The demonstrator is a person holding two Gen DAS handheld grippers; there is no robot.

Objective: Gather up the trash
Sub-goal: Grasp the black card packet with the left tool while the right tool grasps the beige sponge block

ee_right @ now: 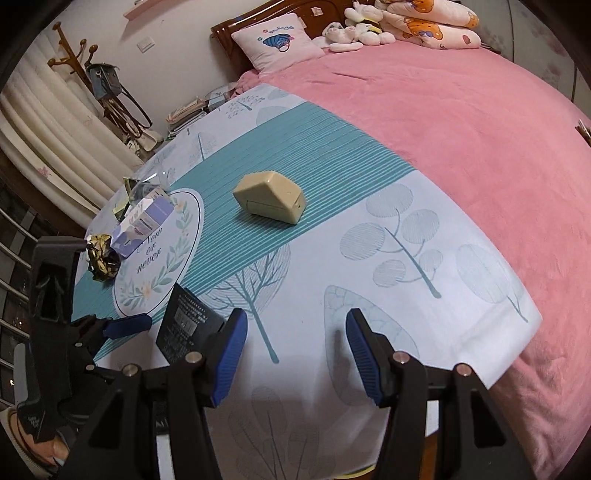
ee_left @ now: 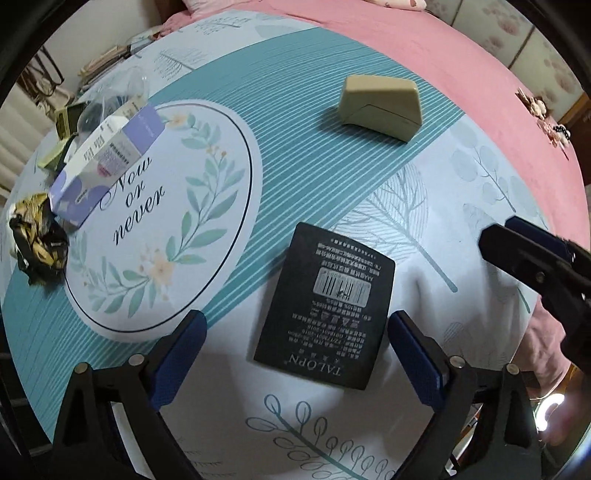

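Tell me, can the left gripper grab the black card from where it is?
Probably yes. The left gripper is open, its fingers on either side of the black card, with nothing between. The card lies flat on the cloth, though, so pinching its edge may be tricky.

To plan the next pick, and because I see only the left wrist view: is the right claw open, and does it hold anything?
Observer: The right claw is open and empty; only the printed cloth shows between its fingers.
Operator: Thank you. What lies on the bed beyond the beige box?
Observer: A pink pillow leans on the wooden headboard, with plush toys beside it.
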